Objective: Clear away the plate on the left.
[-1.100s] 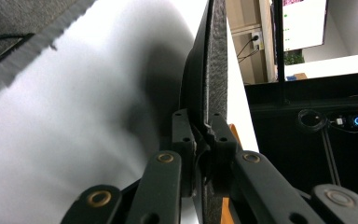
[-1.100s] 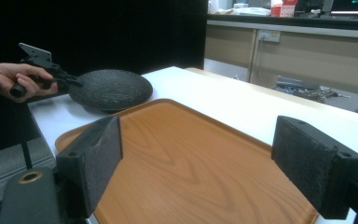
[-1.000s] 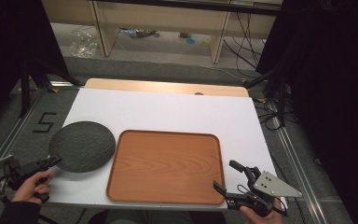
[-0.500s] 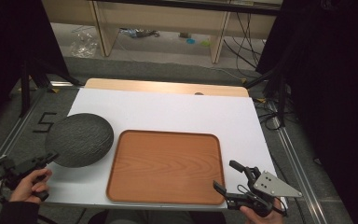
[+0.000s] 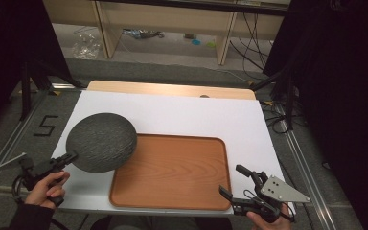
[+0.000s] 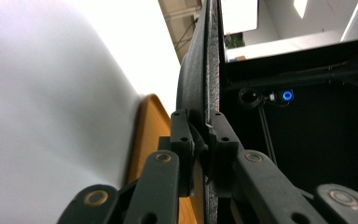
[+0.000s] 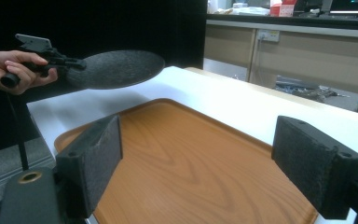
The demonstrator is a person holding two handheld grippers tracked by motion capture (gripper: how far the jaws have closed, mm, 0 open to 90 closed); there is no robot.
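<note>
A round dark grey plate (image 5: 101, 142) hangs in the air over the left edge of the wooden tray (image 5: 177, 172). My left gripper (image 5: 70, 156) is shut on the plate's near-left rim, and in the left gripper view the jaws pinch the plate (image 6: 200, 84) edge-on, with the left gripper (image 6: 201, 140) clamped at its rim. In the right gripper view the plate (image 7: 116, 69) floats above the tray (image 7: 191, 163), held from the left. My right gripper (image 5: 237, 179) stays open at the tray's near-right corner, and the right gripper (image 7: 196, 163) has nothing between its pads.
The tray lies on a white sheet (image 5: 191, 115) that covers a wooden table (image 5: 172, 89). Shelving legs and cables stand on the floor beyond the table. A metal rail (image 5: 306, 172) runs along the right side.
My left gripper has lifted the plate off the white sheet and carried it right, so it now overlaps the tray's left edge. The right gripper has kept still.
</note>
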